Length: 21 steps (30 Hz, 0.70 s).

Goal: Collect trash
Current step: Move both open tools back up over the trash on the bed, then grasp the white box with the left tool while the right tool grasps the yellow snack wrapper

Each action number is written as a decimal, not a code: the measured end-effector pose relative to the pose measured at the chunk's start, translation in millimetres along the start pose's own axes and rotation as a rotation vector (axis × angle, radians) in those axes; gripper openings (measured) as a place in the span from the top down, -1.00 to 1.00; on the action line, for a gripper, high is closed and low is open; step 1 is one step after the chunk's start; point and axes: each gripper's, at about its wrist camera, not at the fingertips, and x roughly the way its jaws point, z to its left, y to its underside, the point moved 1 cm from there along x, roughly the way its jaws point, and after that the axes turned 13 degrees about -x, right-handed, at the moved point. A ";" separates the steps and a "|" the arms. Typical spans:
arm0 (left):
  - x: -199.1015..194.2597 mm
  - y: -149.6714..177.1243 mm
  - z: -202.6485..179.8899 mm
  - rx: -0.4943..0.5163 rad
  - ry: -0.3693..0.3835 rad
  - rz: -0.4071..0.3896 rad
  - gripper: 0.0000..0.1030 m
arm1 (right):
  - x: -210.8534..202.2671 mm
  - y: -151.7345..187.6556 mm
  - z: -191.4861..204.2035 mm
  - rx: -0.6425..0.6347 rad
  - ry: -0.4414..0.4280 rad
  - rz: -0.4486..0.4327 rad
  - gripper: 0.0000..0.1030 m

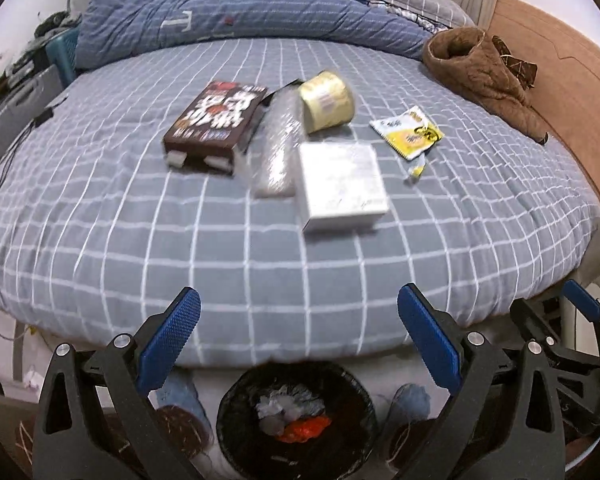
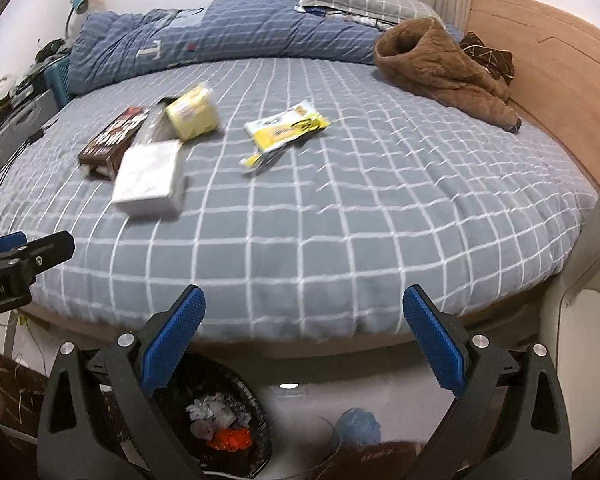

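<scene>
Hovering empty with jaws spread at the bed's near edge, the left gripper (image 1: 298,334) and right gripper (image 2: 304,330) face the torn yellow-and-white snack wrapper (image 2: 286,130); it lies ahead mid-bed, nearer the right, long axis slanting up-right.

Left tool (image 1: 299,340) and right tool (image 2: 304,338): fingers spread wide, empty, side by side above the trash bin (image 1: 236,400).

Grey white-checked bedspread (image 1: 260,272), brown box (image 1: 216,120), yellow packet (image 1: 408,132), blue-padded tongs (image 1: 299,342).

Both wrist views face the bed (image 1: 260,264), sharing bin (image 1: 352,396) below
</scene>
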 end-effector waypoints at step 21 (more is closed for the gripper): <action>79.1 -60.9 -47.4 -0.075 -0.095 0.024 -0.88 | 125.9 -150.5 -46.8 -0.102 -0.067 -0.031 -0.85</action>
